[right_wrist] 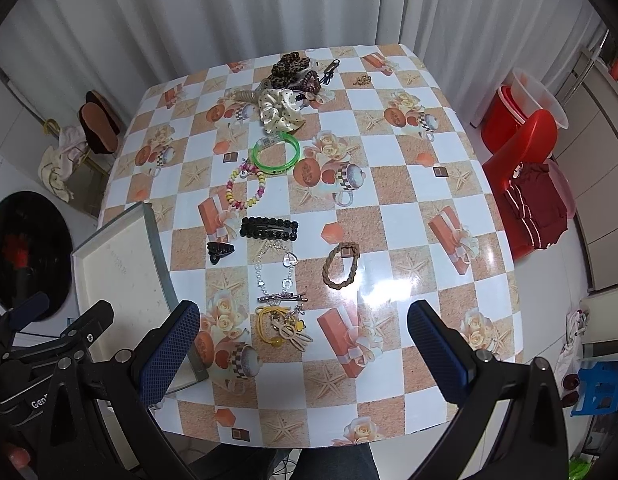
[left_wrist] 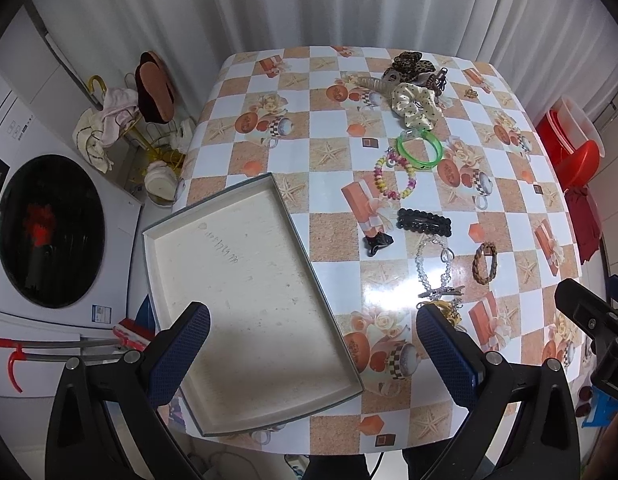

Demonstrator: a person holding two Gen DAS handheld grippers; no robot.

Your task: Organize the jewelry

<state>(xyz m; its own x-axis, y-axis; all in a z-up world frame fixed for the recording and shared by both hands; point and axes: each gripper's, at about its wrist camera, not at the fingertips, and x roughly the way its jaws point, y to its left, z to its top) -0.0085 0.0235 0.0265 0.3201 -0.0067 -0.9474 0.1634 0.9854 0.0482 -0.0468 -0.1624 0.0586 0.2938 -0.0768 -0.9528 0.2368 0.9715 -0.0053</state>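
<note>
1. My left hand-held gripper (left_wrist: 313, 338) hangs wide open over the shallow white cardboard tray (left_wrist: 245, 292), holding nothing.
2. My right hand-held gripper (right_wrist: 303, 340) gapes empty above the yellow hair tie with charms (right_wrist: 279, 326).
3. Beyond, a brown braided bracelet (right_wrist: 341, 265), black beaded barrette (right_wrist: 269, 228) and green plastic bangle (right_wrist: 277, 155) lie scattered on the checkered counter (right_wrist: 409, 208).

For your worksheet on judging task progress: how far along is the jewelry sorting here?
Nothing looks done: the shallow white cardboard tray holds no items. Nothing is in hand either; the left hand-held gripper and right hand-held gripper both hover open. Everything remains: the green plastic bangle, colourful beaded bracelet, black studded hair clip and brown braided band lie on the checkered table.
</note>
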